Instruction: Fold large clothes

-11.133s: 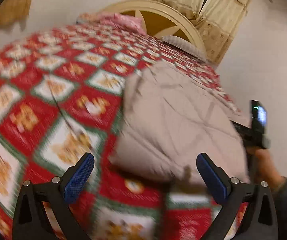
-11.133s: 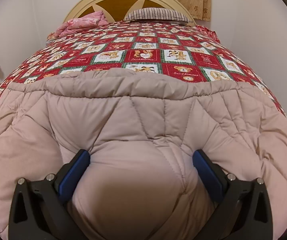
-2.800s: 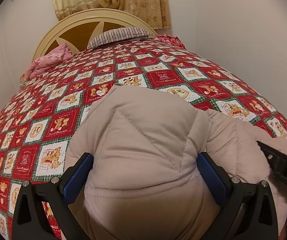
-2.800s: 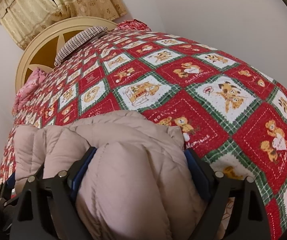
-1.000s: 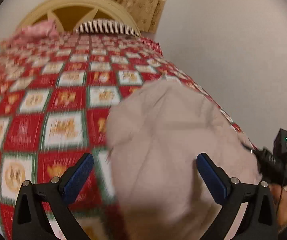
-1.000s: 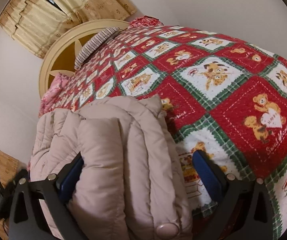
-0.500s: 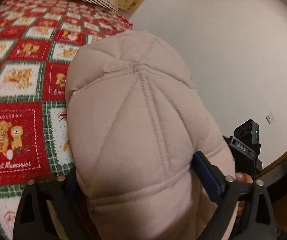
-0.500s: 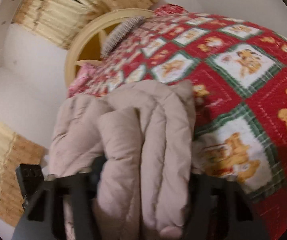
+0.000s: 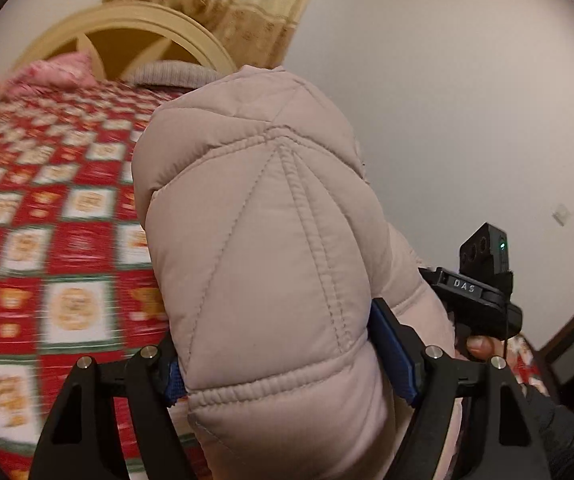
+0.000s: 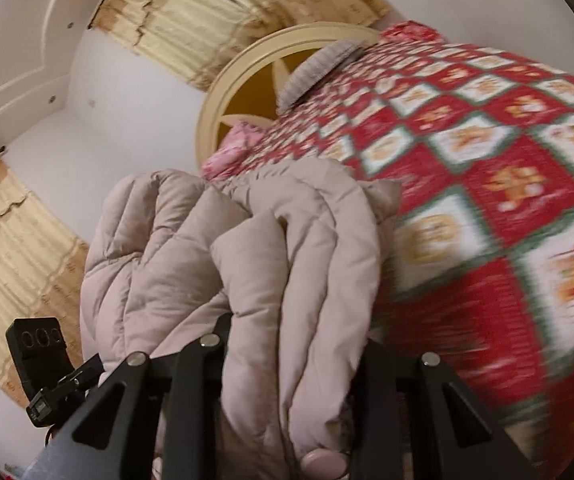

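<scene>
A pale pink-beige quilted puffer jacket (image 9: 271, 264) is bunched into a thick folded bundle and held up off the red, white and green patchwork bedspread (image 9: 59, 240), at the near edge of the bed. The left gripper (image 9: 277, 364) has just been closing its jaws, and its blue pads (image 9: 391, 354) now press into both sides of the padded bundle, whose stitched seams fan out from a point near the top. In the right wrist view the right gripper (image 10: 291, 354) has likewise been closing and squeezes several stacked layers of the jacket, with a round pink snap button (image 10: 323, 462) showing at the lower edge. The bundle's long axis runs away from each camera, roughly towards the cream arched headboard (image 9: 135, 36), where a striped pillow (image 9: 175, 74) lies. No container appears in either view.
</scene>
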Motion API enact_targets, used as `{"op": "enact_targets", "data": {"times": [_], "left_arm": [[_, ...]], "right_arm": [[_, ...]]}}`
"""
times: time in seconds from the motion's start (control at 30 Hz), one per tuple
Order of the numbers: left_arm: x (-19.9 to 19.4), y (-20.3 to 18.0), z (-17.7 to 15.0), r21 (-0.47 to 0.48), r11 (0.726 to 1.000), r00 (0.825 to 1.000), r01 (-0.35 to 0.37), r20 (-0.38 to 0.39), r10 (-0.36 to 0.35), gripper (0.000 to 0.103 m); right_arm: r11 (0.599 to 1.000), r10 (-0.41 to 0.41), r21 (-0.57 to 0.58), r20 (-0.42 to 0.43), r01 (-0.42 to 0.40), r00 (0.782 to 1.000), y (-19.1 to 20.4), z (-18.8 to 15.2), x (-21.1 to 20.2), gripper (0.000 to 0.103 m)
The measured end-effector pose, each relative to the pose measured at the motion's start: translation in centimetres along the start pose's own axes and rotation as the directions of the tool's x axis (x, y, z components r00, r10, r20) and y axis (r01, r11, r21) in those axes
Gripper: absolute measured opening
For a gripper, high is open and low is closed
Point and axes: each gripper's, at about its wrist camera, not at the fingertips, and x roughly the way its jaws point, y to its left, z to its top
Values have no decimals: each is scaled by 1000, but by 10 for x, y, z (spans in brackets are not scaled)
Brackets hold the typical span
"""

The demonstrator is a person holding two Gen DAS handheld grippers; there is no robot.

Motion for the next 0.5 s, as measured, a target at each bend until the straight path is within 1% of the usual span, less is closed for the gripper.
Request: {"op": "enact_targets", "data": {"times": [0.03, 0.17, 0.4, 0.5], "left_arm": [[-9, 3, 0, 3, 1000, 1000, -30, 8, 30, 78], [-39, 19, -5, -9, 993, 993, -114, 36, 114, 78], [-78, 58, -14, -69, 978, 977, -195, 72, 200, 78], [-95, 71, -21, -95, 971, 970, -220, 83, 227, 78]], "right_arm": [[1000, 12, -7, -8, -12, 1000, 7, -1, 7, 30], [996, 68, -47, -50, -71, 996, 43, -8, 42, 30], [984, 130, -99, -145, -145, 981, 98, -22, 105, 30], [978, 151, -118, -179, -173, 972, 115, -32, 121, 30]]}}
